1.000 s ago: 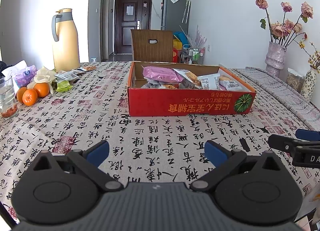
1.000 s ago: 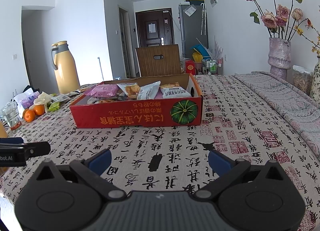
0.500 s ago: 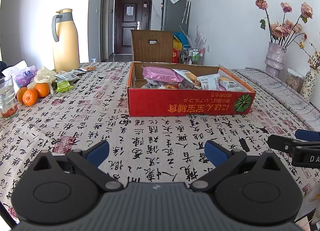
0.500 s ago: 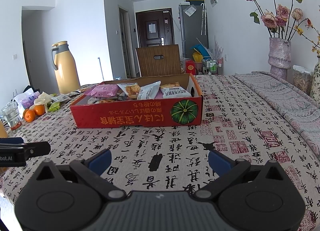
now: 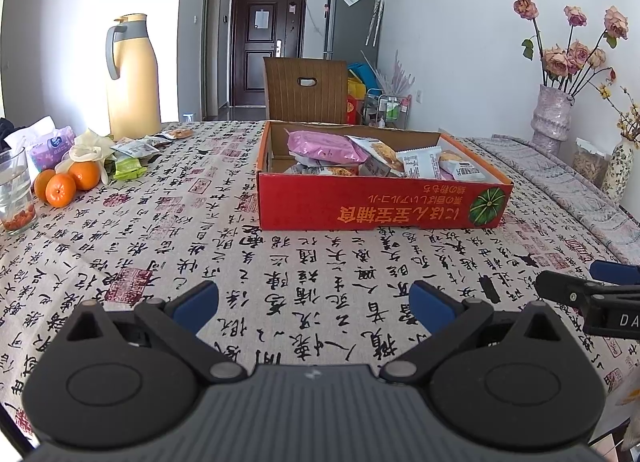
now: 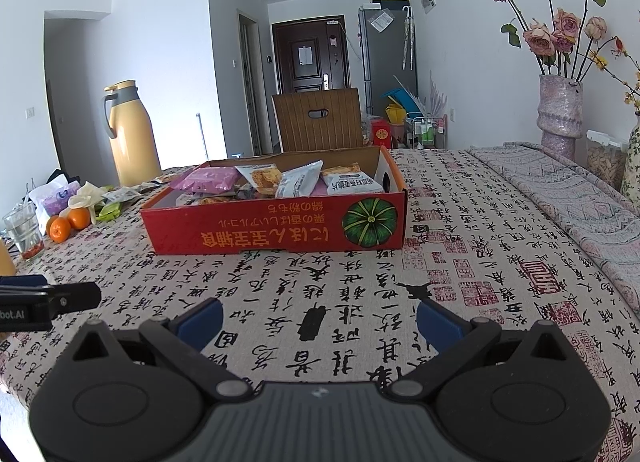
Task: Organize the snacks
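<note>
While both claws are hovering low over the worktop (image 5: pixel 168 222), we are holding the left claw (image 5: pixel 314 300) and the right claw (image 6: pixel 318 322) spread apart and gripping nothing. Ahead of us, snack packets are lying heaped in the red cardboard box (image 6: pixel 276 228), a pink packet (image 5: pixel 324 146) on top at its left side, with more loose packets (image 5: pixel 132 154) sitting well apart beside the oranges (image 5: pixel 66 184). We are judging the risks as these: crinkly wrappers slipping from a shallow pinch, or a reach toward the loose packets knocking the water glass (image 5: pixel 14 190) standing near them.
</note>
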`<state>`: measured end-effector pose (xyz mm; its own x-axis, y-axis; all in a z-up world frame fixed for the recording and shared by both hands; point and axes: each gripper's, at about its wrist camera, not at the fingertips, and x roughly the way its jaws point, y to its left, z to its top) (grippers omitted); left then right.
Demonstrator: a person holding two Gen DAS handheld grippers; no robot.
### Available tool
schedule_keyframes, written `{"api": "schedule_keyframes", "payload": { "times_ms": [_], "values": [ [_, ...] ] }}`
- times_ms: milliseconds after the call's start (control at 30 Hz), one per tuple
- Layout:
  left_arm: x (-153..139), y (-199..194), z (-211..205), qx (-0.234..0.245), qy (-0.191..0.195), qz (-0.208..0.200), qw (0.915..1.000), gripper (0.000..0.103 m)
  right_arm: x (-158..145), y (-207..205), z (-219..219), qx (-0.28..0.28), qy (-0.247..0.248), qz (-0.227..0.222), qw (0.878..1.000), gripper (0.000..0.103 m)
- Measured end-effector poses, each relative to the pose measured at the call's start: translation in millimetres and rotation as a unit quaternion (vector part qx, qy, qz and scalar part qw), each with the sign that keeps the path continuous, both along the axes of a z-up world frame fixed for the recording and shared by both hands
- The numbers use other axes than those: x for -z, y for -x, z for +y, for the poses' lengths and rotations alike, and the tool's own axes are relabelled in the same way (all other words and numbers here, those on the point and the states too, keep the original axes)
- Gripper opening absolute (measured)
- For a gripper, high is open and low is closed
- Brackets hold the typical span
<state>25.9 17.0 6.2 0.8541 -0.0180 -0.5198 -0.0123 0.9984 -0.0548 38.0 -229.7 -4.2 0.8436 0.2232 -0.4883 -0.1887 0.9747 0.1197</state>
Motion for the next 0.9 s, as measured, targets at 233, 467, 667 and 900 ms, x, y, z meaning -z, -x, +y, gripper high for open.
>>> {"api": "schedule_keyframes", "payload": {
  "times_ms": [233,467,667,900],
  "values": [
    [0.5,0.0,-0.2,0.002,0.000,0.001,1.0000,0.103,0.0,0.0,0.2,0.000,0.000,0.000,1.000,0.103],
    [0.0,0.4,-0.2,0.001,-0.001,0.000,1.0000,0.103,-0.1,0.1,0.4,0.000,0.000,0.000,1.000,0.103],
    [-0.3,0.7,-0.4,0.002,0.000,-0.001,1.0000,0.103,-0.1,0.0,0.3,0.000,0.000,0.000,1.000,0.103],
    [-0.7,0.7,0.0,0.003,0.002,-0.004,1.0000,0.103,1.7,0.3,1.9,-0.001,0.001,0.003,1.000,0.103]
  ]
}}
